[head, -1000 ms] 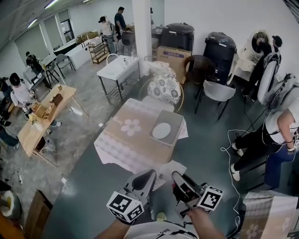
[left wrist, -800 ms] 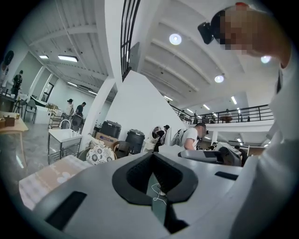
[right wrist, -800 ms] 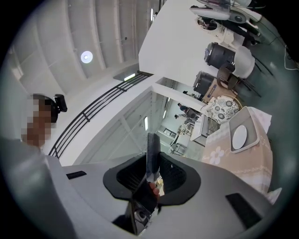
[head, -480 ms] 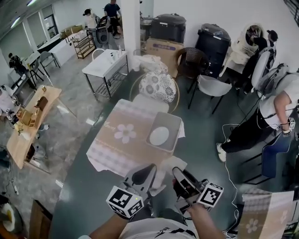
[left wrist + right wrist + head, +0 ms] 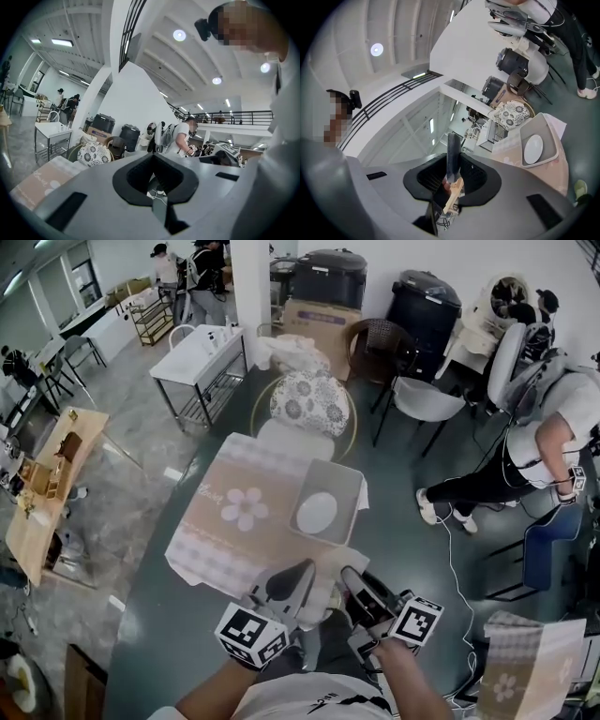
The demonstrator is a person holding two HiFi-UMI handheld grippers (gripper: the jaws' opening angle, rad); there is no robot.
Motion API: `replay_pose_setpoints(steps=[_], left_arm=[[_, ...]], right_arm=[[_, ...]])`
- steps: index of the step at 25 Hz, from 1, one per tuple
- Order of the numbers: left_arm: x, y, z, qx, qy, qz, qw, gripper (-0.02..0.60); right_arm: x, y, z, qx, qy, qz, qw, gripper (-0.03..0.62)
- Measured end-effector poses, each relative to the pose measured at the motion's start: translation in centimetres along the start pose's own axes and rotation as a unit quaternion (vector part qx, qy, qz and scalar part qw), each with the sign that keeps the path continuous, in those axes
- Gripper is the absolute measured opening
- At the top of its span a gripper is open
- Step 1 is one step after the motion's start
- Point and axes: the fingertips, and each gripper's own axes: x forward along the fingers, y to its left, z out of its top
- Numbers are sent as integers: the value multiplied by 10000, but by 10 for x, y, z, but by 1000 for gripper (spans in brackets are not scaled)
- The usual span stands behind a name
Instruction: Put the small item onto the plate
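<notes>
A white plate (image 5: 317,513) lies in a grey tray (image 5: 341,480) on the right side of a table with a floral cloth (image 5: 234,512), ahead of me. Both grippers are held low in front of the table's near edge. My right gripper (image 5: 361,589) is shut on a small tan item with a reddish bit (image 5: 454,193), pinched between its dark fingers (image 5: 452,154). In the right gripper view the plate (image 5: 533,148) shows far off to the right in its tray (image 5: 553,136). My left gripper (image 5: 284,585) (image 5: 157,206) has its jaws together with nothing in them.
A round chair with a floral cushion (image 5: 309,401) stands behind the table. A white metal table (image 5: 197,357) is further back. A wooden table (image 5: 47,479) stands at the left. A bending person (image 5: 553,442), grey chairs (image 5: 429,399) and a floor cable (image 5: 450,540) are at the right.
The table, tray and plate have come nearer to the grippers and shifted a little left in the head view. Both grippers keep their places and their jaws have not changed.
</notes>
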Motion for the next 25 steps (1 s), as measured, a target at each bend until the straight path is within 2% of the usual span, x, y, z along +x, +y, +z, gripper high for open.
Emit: replay_pose_setpoints(steps=[6, 10, 14, 18, 25], left_arm=[[31, 36, -13, 35, 37, 289, 9996, 6], [64, 60, -23, 94, -69, 331, 9994, 6], [100, 88, -44, 18, 107, 472, 9988, 6], [131, 118, -66, -131, 232, 630, 9977, 6], [166, 161, -102, -368, 529, 934, 9935, 6]], right_arm=[[36, -59, 16, 62, 357, -197, 9991, 92], [69, -105, 31, 57, 660, -305, 9973, 92], [98, -145, 33, 217, 1028, -357, 9938, 92], [123, -189, 32, 367, 1388, -447, 9886, 92], [157, -279, 10, 413, 2102, -924, 9724, 92]])
